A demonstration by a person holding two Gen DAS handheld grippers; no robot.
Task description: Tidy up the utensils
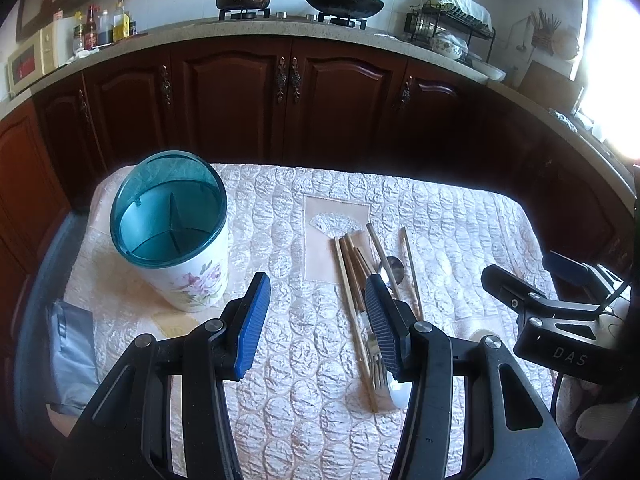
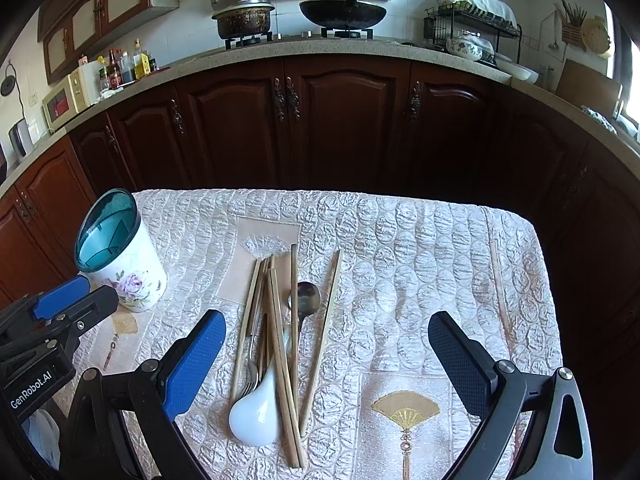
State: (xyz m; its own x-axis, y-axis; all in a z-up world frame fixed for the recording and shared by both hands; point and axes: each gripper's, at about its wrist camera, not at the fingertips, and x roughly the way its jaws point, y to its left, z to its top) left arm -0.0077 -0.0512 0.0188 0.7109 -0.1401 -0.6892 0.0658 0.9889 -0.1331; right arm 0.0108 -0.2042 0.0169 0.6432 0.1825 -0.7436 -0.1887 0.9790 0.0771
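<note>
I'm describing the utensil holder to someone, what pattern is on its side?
The utensil holder is white with purple-pink flowers and a teal rim; the right wrist view shows it best.

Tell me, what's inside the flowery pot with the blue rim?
Nothing yet. The pot shows only blue dividers splitting it into sections, with no utensils in them. Its near wall hides part of the bottom. The chopsticks and spoons lie on the table.
</note>
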